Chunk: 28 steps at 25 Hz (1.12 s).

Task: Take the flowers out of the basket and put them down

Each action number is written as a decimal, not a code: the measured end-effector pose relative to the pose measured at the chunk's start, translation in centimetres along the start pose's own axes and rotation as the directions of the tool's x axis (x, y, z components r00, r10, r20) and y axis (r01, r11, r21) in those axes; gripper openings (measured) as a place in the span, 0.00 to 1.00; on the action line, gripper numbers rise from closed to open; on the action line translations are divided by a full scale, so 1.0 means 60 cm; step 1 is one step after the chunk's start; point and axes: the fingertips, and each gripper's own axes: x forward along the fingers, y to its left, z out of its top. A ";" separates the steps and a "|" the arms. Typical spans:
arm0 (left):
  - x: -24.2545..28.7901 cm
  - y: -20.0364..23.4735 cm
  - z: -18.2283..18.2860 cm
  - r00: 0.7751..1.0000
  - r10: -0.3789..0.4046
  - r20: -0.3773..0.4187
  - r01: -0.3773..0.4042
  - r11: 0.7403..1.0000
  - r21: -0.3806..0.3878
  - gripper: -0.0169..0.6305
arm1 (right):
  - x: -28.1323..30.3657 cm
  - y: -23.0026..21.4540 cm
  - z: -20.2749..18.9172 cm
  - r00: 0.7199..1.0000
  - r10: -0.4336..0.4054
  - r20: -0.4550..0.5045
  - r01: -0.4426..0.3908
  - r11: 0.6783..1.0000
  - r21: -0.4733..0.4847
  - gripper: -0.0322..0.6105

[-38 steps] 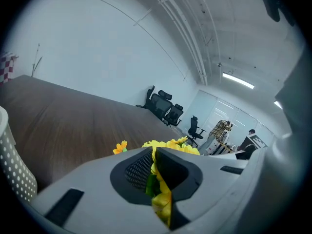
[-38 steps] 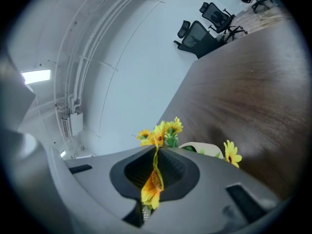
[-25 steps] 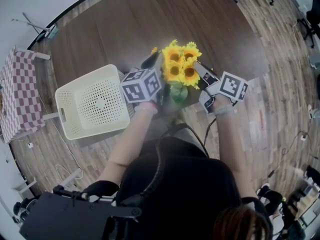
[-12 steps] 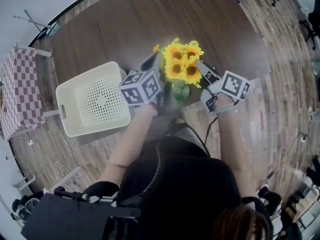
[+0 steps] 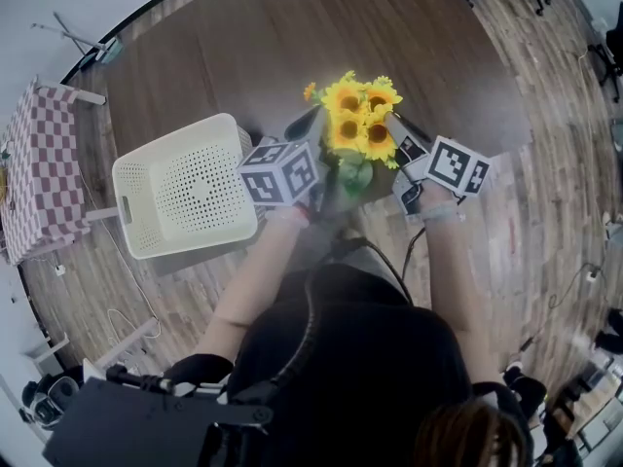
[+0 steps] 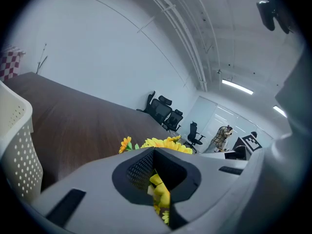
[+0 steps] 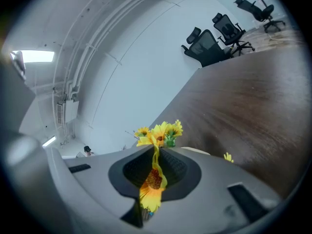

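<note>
A bunch of yellow sunflowers (image 5: 356,125) with green stems is held up over the near edge of the dark wood table (image 5: 292,37), between my two grippers. My left gripper (image 5: 313,132) comes at the bunch from the left. It is shut on the flowers, with yellow petals (image 6: 160,193) pinched in its jaws. My right gripper (image 5: 393,134) holds the bunch from the right. A sunflower head (image 7: 152,179) sits squeezed between its jaws, which have just been opening slightly. The cream perforated basket (image 5: 136,178) stands empty on the table to the left.
The basket's wall (image 6: 14,145) rises close at the left in the left gripper view. A small table with a red checked cloth (image 5: 34,178) stands further left. Office chairs (image 7: 209,43) stand beyond the table. The person's body fills the lower head view.
In the head view the bunch, both grippers and the basket all sit slightly higher and further right than a second ago. The hold on the flowers looks the same.
</note>
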 end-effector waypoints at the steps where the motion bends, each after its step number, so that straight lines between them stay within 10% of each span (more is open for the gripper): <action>1: -0.001 -0.002 -0.001 1.000 -0.003 -0.002 0.003 1.000 0.000 0.03 | 0.001 0.003 0.001 1.000 0.005 0.003 -0.005 1.000 -0.004 0.11; 28: -0.030 -0.020 -0.014 1.000 -0.017 0.005 0.017 1.000 0.014 0.03 | -0.021 0.023 0.008 0.999 -0.007 0.035 0.016 0.962 -0.273 0.27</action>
